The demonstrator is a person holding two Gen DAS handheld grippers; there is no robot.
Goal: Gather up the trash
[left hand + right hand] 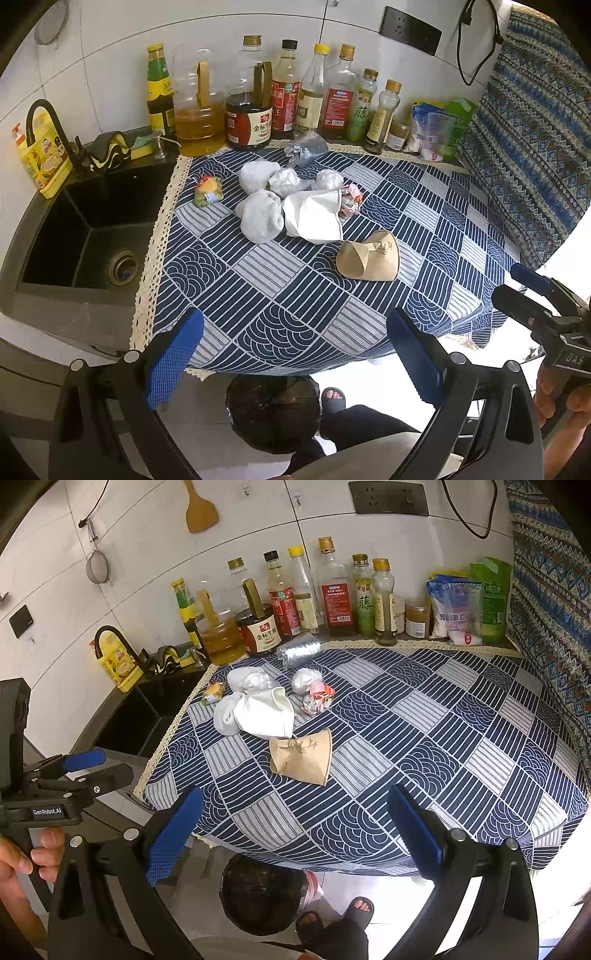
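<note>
Trash lies on the blue patterned tablecloth [280, 295]: a crushed brown paper cup [369, 258] [301, 757], a flattened white paper cup [314, 218] [266, 712], several crumpled white tissues [260, 218], a colourful candy wrapper [209, 190] [213, 693], a red-and-white wrapper [351, 201] [317, 699] and a crumpled clear plastic bottle [306, 147] [299, 650]. A black mesh bin [273, 413] [262, 897] stands on the floor under the table's front edge. My left gripper [295, 354] and right gripper [295, 830] both hover open and empty above the front edge, short of the trash.
A row of sauce and oil bottles [251, 96] lines the tiled back wall, with food bags [461, 605] at the right. A black sink [92, 229] with faucet and yellow detergent bottle [44, 155] lies left. A patterned cloth [535, 129] hangs right. Sandalled feet [332, 919] stand beside the bin.
</note>
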